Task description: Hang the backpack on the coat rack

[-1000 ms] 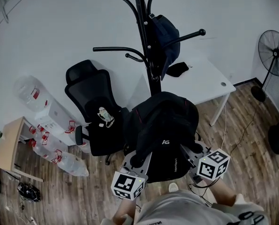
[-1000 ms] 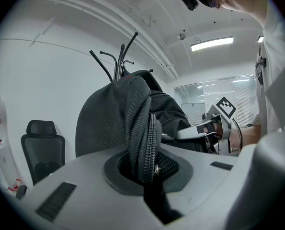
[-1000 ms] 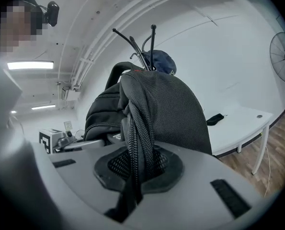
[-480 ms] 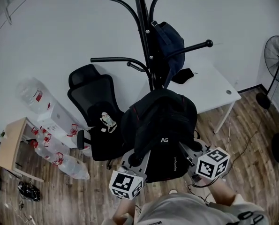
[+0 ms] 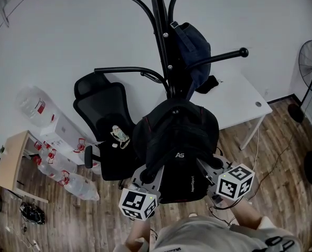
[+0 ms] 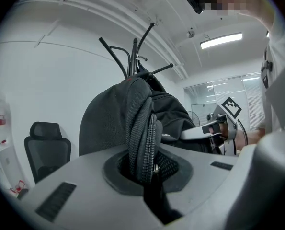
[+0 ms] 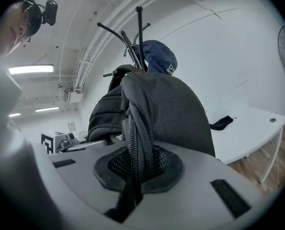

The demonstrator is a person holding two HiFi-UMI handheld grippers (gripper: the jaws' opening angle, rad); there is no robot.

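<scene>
A black backpack [image 5: 179, 140] hangs in the air between my two grippers, just in front of the black coat rack [image 5: 161, 41]. My left gripper [image 5: 149, 178] is shut on the backpack's left strap [image 6: 141, 138], which runs down between its jaws. My right gripper [image 5: 205, 171] is shut on the right strap [image 7: 138, 138]. A dark blue bag [image 5: 190, 49] hangs on one of the rack's arms behind the pole. In the left gripper view the rack's hooks [image 6: 132, 51] rise above the backpack [image 6: 113, 119]. In the right gripper view the blue bag [image 7: 156, 56] shows behind the backpack [image 7: 176, 109].
A black office chair [image 5: 106, 125] stands left of the rack. A white table [image 5: 239, 96] with a small black item [image 5: 208, 83] is on the right. Water bottles and boxes [image 5: 51, 135] lie at the left wall. A floor fan [image 5: 310, 67] stands at far right.
Both grippers have carried the backpack towards the coat rack, so the rack's arms now reach closer over it. The grips on the straps are unchanged.
</scene>
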